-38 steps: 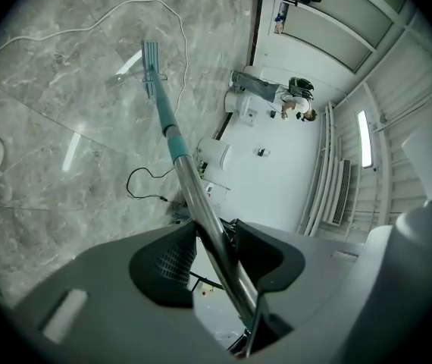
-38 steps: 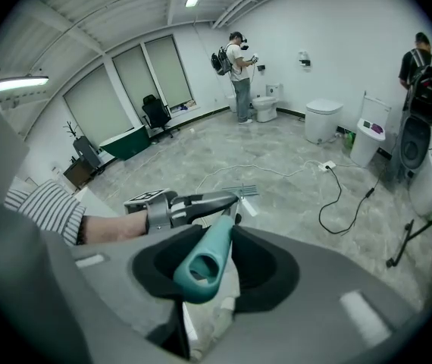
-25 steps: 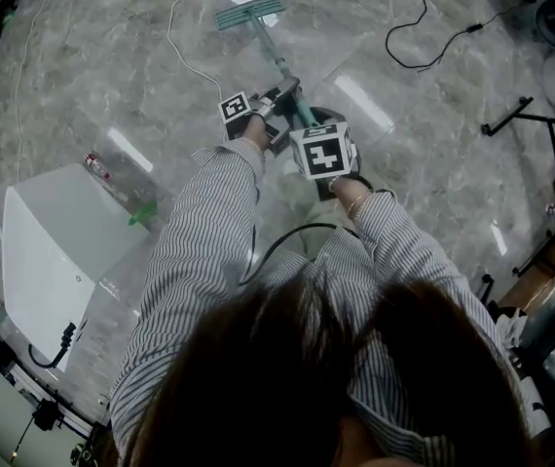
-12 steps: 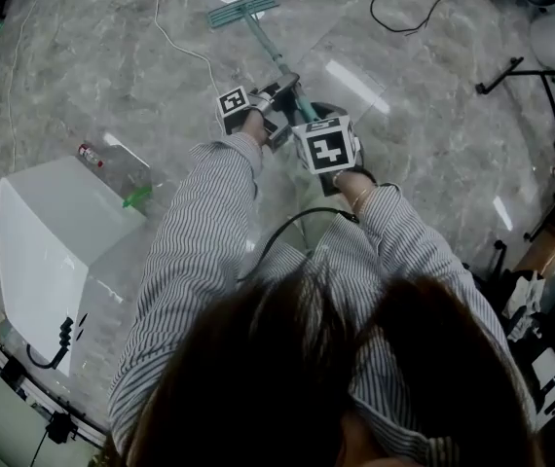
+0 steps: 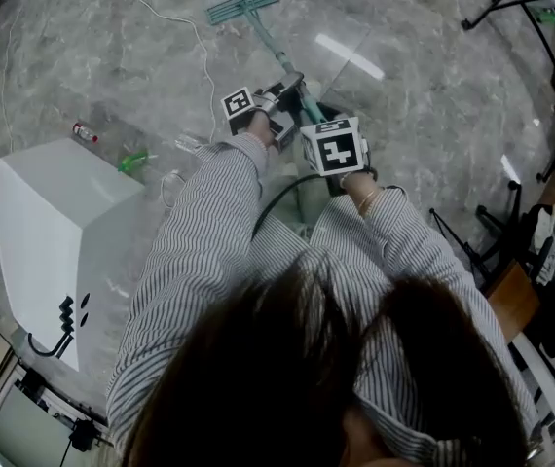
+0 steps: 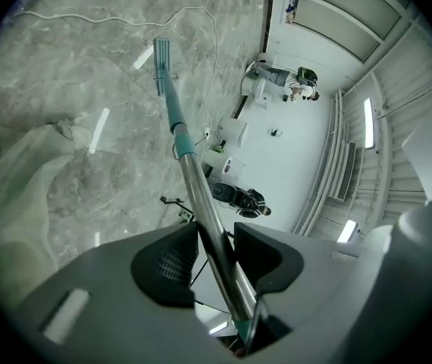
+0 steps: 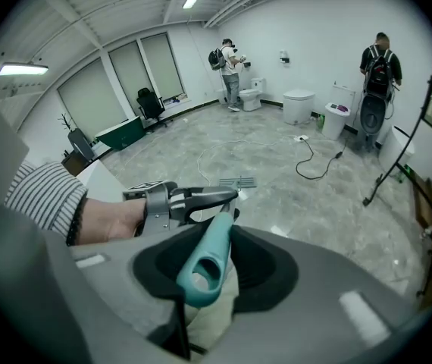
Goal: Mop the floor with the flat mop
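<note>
Since a second ago the floor (image 5: 433, 86) has slid up and away in the head view. The black cable that lay at the top right is all but gone. The stand (image 5: 497, 8) at the right has climbed to the top edge, and the white box (image 5: 54, 222) and the small bottle (image 5: 85, 132) at the left have shifted too. The mop head (image 5: 243, 5) has kept nearly the same spot ahead of the person. I judge that she is stepping back or turning and drawing the mop with her, so a stroke is under way over fresh floor.

The left claw (image 6: 212, 245) is closed narrow on the metal pole (image 6: 193, 192), lower down its length. The right claw (image 7: 216, 241) grips the teal handle end (image 7: 205, 268), with the loop sticking out towards the camera. Both grips look the same as a second ago.

The mop head lies flat on the floor near the top edge of the head view, well apart from the box. A white cable (image 5: 200, 47) snakes across the floor just to its left. If the stroke swings that way the head could snag the cable, so the next pass is best kept clear of it.
</note>
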A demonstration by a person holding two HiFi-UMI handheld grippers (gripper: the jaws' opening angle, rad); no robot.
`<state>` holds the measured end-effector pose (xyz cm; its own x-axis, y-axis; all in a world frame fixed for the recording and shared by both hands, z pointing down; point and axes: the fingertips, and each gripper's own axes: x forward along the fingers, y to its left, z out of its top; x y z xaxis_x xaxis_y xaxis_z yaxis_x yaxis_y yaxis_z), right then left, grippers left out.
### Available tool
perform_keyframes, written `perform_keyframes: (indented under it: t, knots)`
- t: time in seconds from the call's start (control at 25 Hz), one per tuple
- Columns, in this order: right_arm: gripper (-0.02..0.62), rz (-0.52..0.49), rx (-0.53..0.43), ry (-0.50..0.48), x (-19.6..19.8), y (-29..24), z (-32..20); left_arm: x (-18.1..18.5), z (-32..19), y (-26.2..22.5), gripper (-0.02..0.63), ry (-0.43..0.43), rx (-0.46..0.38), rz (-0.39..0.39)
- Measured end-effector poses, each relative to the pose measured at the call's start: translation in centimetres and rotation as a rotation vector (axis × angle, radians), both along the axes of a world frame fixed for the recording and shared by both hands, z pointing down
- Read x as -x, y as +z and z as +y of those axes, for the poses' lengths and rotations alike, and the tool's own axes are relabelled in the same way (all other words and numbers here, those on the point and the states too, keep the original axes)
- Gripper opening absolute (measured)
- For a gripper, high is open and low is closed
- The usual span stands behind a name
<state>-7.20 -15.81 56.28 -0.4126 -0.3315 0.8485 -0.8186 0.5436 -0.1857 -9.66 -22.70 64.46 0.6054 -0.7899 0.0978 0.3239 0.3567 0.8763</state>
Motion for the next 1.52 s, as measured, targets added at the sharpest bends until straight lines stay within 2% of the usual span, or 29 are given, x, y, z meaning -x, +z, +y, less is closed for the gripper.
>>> perform_keyframes:
  t: [0.24, 0.44, 0.68, 0.88, 0.96, 1.2, 1.52]
  knots:
    - [0.117, 0.012, 0.023, 0.012, -4.8, -1.3, 10.0, -5.1, 10.1, -1.1, 0.147, 0.05, 0.042, 0.032]
    - [0.117, 0.007, 0.031, 0.017, -8.9, -1.9, 16.3, -9.3, 16.6, -1.9, 0.15, 0.11, 0.028, 0.019]
    - [0.115, 0.013, 0.053, 0.016, -16.0, -1.6, 25.6, -16.2, 25.8, -1.7, 0.152, 0.115, 0.013, 0.017]
    - [0.115, 0.002, 0.082, 0.035, -23.0, -0.9, 33.4, -22.8, 33.6, -1.0, 0.144, 0.043, 0.045, 0.07]
    - [0.114, -0.013, 0.095, 0.054, -25.6, -0.7, 36.1, -25.4, 36.4, -0.6, 0.143, 0.052, 0.05, 0.072]
    - [0.114, -0.026, 0.096, 0.063, -31.1, -1.2, 42.5, -31.1, 42.8, -1.2, 0.144, 0.103, 0.037, 0.066]
    - [0.114, -0.045, 0.081, 0.072, -34.4, -2.4, 47.6, -34.6, 48.2, -2.2, 0.152, 0.186, 0.02, 0.064]
